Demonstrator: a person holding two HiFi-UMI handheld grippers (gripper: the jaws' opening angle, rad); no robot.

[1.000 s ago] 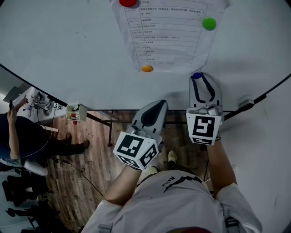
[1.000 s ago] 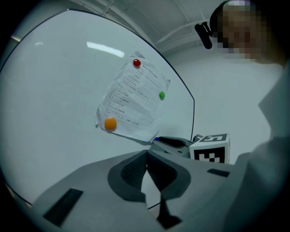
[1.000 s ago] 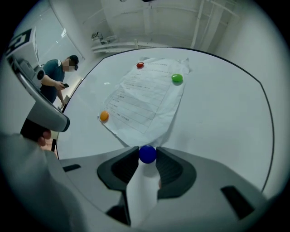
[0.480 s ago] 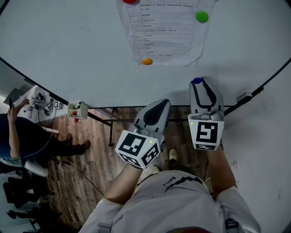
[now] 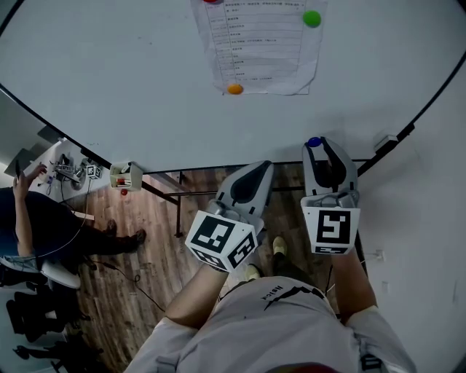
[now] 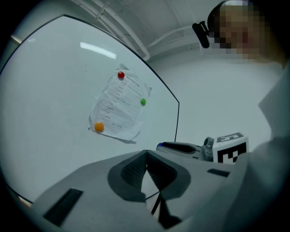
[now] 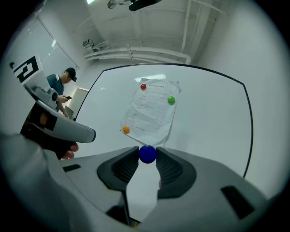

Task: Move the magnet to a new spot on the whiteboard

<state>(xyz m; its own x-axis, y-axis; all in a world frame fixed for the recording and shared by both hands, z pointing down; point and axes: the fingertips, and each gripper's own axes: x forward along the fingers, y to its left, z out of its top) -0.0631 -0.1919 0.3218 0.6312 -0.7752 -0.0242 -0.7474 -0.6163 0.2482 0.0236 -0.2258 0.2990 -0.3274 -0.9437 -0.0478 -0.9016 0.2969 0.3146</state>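
Note:
A round blue magnet sits pinched between the tips of my right gripper. In the head view the blue magnet is at the whiteboard's lower edge, below the right corner of a printed sheet. Whether it touches the board I cannot tell. An orange magnet and a green magnet pin that sheet; a red magnet holds its top. My left gripper is shut and holds nothing, left of the right one and off the board.
A small holder with markers hangs at the board's lower left edge. A seated person is at a desk to the left. A small grey object sits on the board's frame at the right. Wooden floor lies below.
The right gripper with the blue magnet has drawn away from the sheet's bottom corner toward the board's lower edge. The left gripper has barely moved.

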